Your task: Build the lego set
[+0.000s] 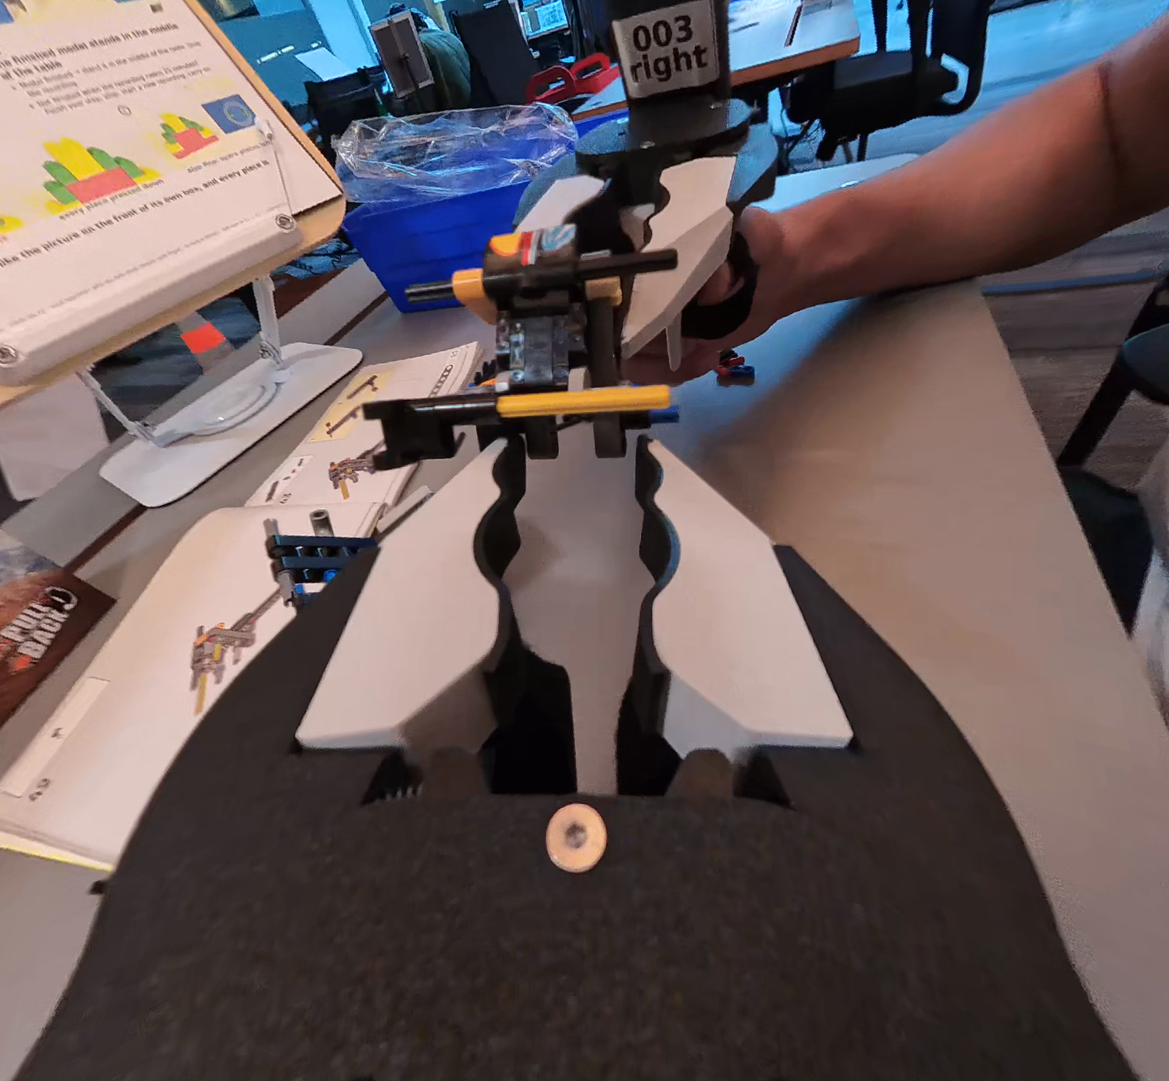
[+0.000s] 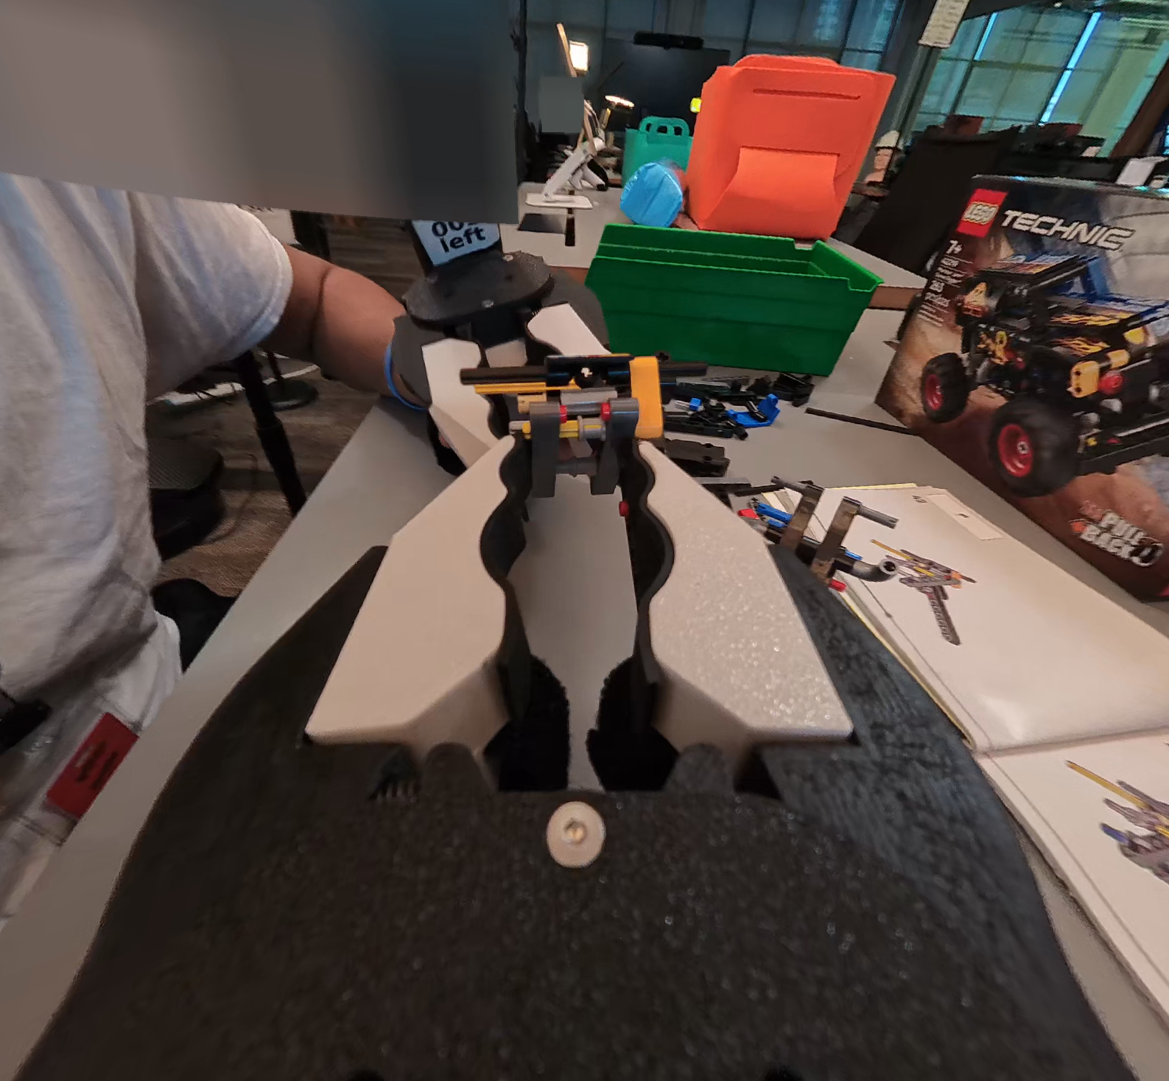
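The grey table (image 2: 354, 481) carries all items. At its far right in the right wrist view stands the printed cardboard set box (image 2: 1044, 342) showing a black truck with red wheels. Far centre, a green plastic bin (image 2: 727, 304) sits in front of an orange folded container (image 2: 784, 146). In the left wrist view, a blue plastic bin (image 1: 436, 241) lined with clear film stands at far centre, with a white instruction board on a tilted stand (image 1: 139, 121) at far left. An open white instruction booklet (image 2: 1012, 627) lies at near right in the right wrist view. A loose heap of black and blue parts (image 2: 727, 412) lies between the booklet and the green bin. A small blue and black sub-assembly (image 1: 316, 557) rests on the booklet.

The partly built black, grey and yellow model (image 2: 582, 412) is held above the table, between both tools. The right gripper (image 2: 572, 456) is clenched on the model's two dark grey uprights. The left gripper (image 1: 575, 450) grasps the model from the opposite side, its tips against two dark parts at the model's lower end.
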A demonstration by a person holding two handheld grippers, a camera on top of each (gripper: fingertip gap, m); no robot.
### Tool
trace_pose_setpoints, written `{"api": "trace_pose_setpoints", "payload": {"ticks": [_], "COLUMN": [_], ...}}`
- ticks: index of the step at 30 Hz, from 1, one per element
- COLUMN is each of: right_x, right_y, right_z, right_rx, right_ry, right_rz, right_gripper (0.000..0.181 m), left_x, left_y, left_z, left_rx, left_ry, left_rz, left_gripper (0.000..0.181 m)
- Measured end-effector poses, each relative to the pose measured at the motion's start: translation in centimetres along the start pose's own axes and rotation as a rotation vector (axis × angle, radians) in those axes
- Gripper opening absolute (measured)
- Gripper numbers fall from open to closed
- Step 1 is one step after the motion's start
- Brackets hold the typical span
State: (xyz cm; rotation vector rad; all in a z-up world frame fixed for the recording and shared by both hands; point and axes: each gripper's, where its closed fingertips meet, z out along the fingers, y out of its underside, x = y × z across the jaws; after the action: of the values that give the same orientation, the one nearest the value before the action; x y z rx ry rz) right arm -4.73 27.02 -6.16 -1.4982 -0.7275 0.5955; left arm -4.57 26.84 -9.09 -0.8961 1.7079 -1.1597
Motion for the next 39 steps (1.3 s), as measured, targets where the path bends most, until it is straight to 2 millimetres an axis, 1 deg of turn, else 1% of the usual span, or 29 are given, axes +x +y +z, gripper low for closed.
{"api": "trace_pose_setpoints", "payload": {"ticks": [3, 11, 13, 24, 39], "right_x": [-0.2, -0.3, -0.2, 0.0, 0.0], "right_y": [-0.3, -0.9, -0.9, -0.6, -0.4], "right_z": [-0.1, -0.2, -0.2, -0.1, 0.0], "right_rx": [0.033, 0.103, 0.114, 0.114, 0.100], "right_ry": [-0.021, -0.057, -0.061, -0.057, -0.047], "right_rz": [0.013, 0.088, 0.109, 0.136, 0.121], "right_gripper": [0.029, 0.029, 0.029, 0.029, 0.028], "left_x": [0.1, 0.1, 0.0, -0.1, -0.1], "left_y": [-0.1, -1.1, -1.2, -0.8, -0.7], "left_z": [0.0, -0.2, -0.2, -0.3, -0.2], "left_rx": [0.016, 0.116, 0.127, 0.105, 0.097], "left_ry": [-0.010, 0.058, 0.058, 0.073, 0.078], "left_rz": [0.020, -0.174, -0.200, -0.212, -0.210], "left_gripper": [0.032, 0.029, 0.029, 0.029, 0.027]}}
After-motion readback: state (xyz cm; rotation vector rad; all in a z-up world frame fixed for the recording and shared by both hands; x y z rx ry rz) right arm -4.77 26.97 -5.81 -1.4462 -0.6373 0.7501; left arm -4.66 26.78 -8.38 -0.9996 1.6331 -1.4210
